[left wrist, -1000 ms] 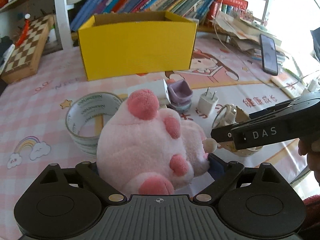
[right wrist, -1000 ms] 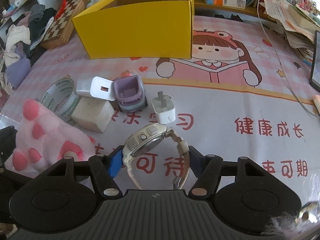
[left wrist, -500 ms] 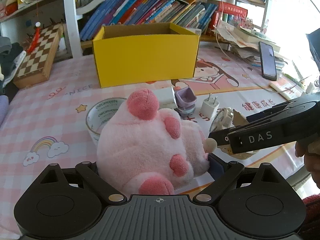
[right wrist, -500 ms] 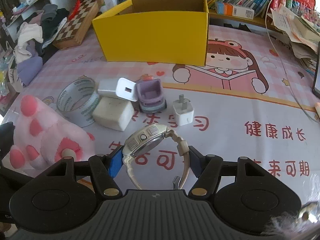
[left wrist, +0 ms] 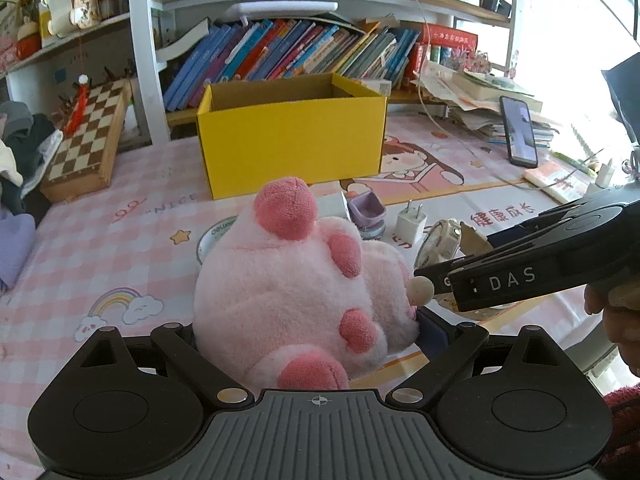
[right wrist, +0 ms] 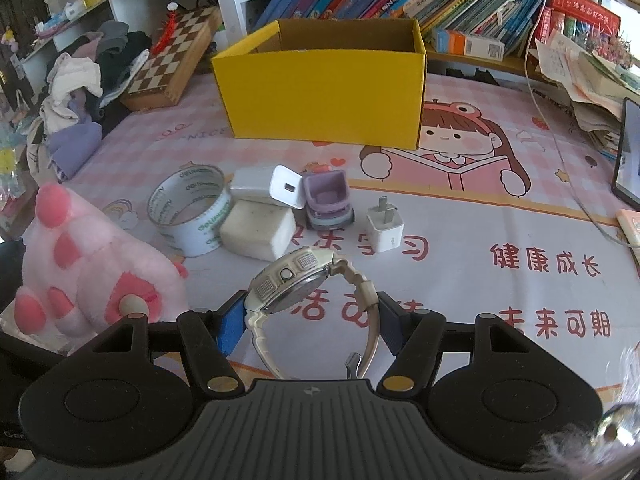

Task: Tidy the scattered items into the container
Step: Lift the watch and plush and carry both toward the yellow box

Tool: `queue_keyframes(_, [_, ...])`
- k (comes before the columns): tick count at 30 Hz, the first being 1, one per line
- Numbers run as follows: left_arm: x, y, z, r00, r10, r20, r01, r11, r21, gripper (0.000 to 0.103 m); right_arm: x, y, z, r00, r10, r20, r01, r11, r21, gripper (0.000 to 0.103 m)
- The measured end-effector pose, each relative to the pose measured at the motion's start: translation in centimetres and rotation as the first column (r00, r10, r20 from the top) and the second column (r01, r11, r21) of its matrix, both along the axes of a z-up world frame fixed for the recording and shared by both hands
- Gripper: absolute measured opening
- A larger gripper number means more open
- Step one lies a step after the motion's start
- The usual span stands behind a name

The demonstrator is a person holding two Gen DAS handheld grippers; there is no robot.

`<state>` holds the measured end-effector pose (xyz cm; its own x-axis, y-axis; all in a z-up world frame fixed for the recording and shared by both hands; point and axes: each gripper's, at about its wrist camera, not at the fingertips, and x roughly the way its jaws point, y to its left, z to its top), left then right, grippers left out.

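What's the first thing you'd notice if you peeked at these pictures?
Probably the fluffy pink plush paw, squeezed in the left gripper right up close. Behind it stands a bright yellow box, open on top, on the pink cartoon table mat. The right gripper holds a cream wristwatch.

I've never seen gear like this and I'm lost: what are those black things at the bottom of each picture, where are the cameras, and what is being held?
No robot here: a person holds a two-finger gripper in each hand, with a camera on each looking along the fingers. The left gripper clamps a pink plush paw. The right gripper clamps a white watch. On the cartoon table mat lie a tape roll, white chargers, a white block and a purple toy, before an open yellow box.
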<state>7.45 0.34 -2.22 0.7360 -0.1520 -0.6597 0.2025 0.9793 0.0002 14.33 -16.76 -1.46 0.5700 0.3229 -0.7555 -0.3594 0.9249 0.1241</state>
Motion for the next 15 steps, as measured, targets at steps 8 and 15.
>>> queue_keyframes(8, [-1.8,0.7,0.9,0.999,-0.016,0.04,0.016,1.0,0.004,0.095,-2.0,0.9,0.9,0.999,-0.006,0.04,0.006,1.0,-0.002,0.064])
queue_keyframes(15, [-2.7,1.6,1.7,0.999,-0.008,0.052,0.008,1.0,-0.008,0.095,-3.3,1.6,1.7,0.998,0.011,0.07,-0.01,1.0,-0.016,0.064])
